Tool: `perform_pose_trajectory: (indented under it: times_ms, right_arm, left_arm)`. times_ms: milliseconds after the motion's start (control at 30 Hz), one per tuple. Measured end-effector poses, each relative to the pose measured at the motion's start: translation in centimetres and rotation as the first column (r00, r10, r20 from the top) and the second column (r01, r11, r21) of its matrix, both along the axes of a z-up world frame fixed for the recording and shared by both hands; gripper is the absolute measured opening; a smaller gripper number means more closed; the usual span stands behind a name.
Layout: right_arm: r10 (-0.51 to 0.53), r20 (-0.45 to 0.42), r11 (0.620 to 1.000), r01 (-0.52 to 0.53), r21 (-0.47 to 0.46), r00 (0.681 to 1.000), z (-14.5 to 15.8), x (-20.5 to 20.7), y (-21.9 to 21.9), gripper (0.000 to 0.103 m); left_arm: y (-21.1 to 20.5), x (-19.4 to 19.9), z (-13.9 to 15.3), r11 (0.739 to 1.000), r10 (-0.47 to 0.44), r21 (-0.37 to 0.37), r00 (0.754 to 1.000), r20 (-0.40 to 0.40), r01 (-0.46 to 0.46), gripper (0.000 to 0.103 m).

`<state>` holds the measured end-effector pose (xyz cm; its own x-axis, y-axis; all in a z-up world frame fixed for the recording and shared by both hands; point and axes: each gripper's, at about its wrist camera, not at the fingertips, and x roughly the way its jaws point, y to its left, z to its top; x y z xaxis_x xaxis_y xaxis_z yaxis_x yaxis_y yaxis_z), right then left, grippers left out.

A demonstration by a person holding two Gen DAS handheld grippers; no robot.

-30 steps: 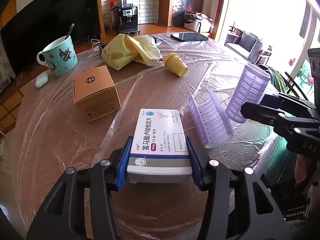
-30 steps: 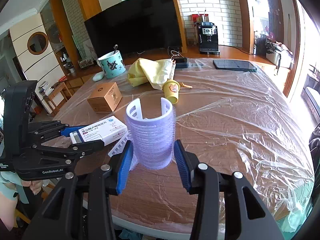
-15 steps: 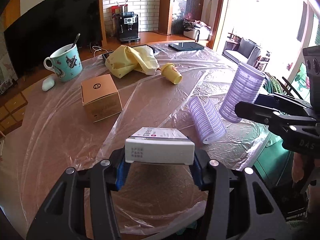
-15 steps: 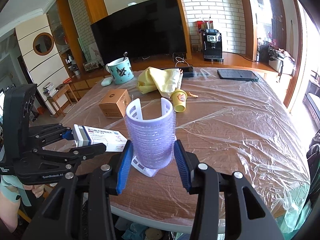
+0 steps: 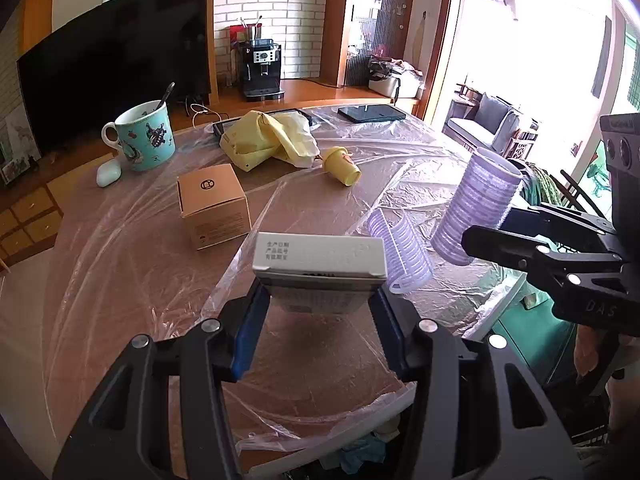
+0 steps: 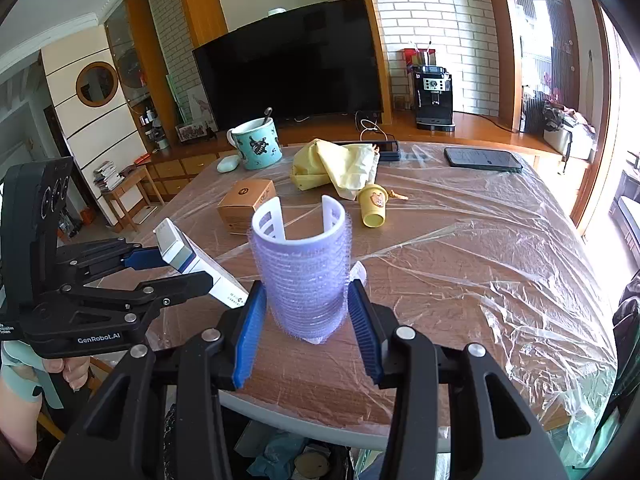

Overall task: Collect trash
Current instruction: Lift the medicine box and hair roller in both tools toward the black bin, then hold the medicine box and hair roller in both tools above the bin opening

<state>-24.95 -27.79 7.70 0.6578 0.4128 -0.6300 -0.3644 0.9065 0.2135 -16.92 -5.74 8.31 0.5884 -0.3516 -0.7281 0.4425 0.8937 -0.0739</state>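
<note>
A: What has each hand got?

B: The left gripper [image 5: 318, 316] clamps a flat white cardboard medicine box [image 5: 320, 270] by its long sides, lifted off the plastic-covered wooden table [image 6: 480, 264]. The right gripper [image 6: 306, 320] squeezes a lilac bristly plastic hair roller [image 6: 304, 276], also raised.

A: Handling?

B: Both look light; the hollow roller could crush, so grip mid-wall.

A: Containers?

B: A turquoise patterned mug [image 5: 144, 140] holds a spoon; the brown cardboard cube box [image 5: 212, 208] is closed.

A white brick wall [image 6: 432, 20] stands at the back, with a big black TV [image 6: 288, 64] in front of it. A long wooden shelf [image 6: 480, 128] runs under the TV and holds a black coffee machine [image 6: 434, 96]. A round mirror [image 6: 97, 83] hangs on the left wall. Bright daylight comes through the window [image 5: 532, 52], and a grey sofa [image 5: 486, 124] sits near it.
</note>
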Motion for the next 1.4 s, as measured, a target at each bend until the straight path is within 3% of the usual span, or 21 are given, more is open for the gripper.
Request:
perform_pose_trajectory:
  times_ms: [733, 1400]
  right_arm:
    - [0.139, -0.065, 0.99, -0.136, 0.049, 0.988, 0.8, -3.9, -0.1, 0.042]
    - [0.216, -0.124, 0.976, -0.216, 0.013, 0.968, -0.7, -8.8, -0.1, 0.042]
  left_arm:
    - [1.5, -5.1, 2.7, 0.999, -0.025, -0.033, 0.999, 0.038, 0.026, 0.052]
    - [1.9, -10.3, 1.6, 0.997, -0.072, -0.031, 0.997, -0.007, 0.072, 0.052]
